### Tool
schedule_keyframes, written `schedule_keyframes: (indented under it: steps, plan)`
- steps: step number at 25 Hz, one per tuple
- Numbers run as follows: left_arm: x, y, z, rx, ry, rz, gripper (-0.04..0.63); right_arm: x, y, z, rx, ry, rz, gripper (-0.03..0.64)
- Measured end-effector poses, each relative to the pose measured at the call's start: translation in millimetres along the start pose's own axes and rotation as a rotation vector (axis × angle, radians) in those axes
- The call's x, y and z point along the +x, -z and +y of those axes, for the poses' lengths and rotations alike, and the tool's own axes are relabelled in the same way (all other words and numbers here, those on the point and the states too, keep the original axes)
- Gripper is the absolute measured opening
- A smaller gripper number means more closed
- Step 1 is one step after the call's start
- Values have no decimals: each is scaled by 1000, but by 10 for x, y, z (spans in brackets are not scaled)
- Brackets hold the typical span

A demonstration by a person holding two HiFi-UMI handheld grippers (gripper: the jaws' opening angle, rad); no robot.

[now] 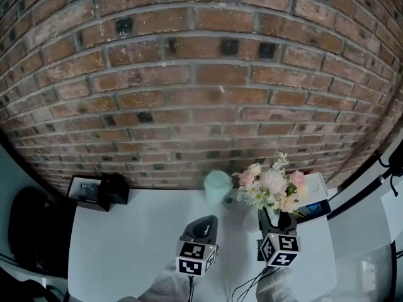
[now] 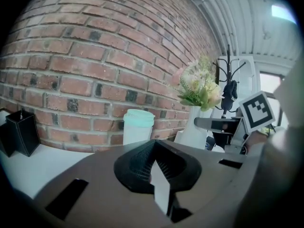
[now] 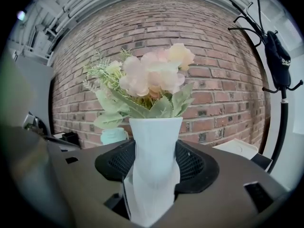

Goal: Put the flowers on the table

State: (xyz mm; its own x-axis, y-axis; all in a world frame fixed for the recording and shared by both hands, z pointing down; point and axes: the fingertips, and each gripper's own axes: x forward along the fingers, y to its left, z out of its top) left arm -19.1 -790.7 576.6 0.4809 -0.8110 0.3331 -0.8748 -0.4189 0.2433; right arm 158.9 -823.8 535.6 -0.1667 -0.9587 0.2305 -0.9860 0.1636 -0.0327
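flowers (image 1: 271,184) in a white vase (image 3: 154,165), vase clamped between the jaws of the right gripper (image 1: 276,218), over the table's (image 1: 138,231) right end (surface contact not discernible), left gripper (image 1: 203,225) jaws together, empty, mint-lidded cup (image 1: 218,186) just beside the bouquet

Left gripper (image 1: 205,224): held low at centre of the head view, pointing forward, marker cube (image 1: 196,258) at its rear facing the camera. In the left gripper view the jaws (image 2: 154,161) are together, nothing between them.

Right gripper (image 1: 278,219): just beside the left one, on its right and level with it, also pointing forward. Its own cube (image 1: 279,249) sits at the rear. In the right gripper view the jaws (image 3: 154,172) are closed on the narrow lower body of a white vase (image 3: 156,137), one black pad on each side, and the vase stands upright.

Both forearms enter from the bottom edge, too blurred to make out.
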Motion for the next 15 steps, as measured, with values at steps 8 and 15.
schedule_keyframes:
  steps: [8, 15]
  plan:
    - [98, 122, 74, -25, -4, 23, 8, 80, 18, -3, -30, -5, -12, 261]
    - [112, 208, 59, -49, 1, 47, 9, 80, 29, 72, -63, -43, 6, 261]
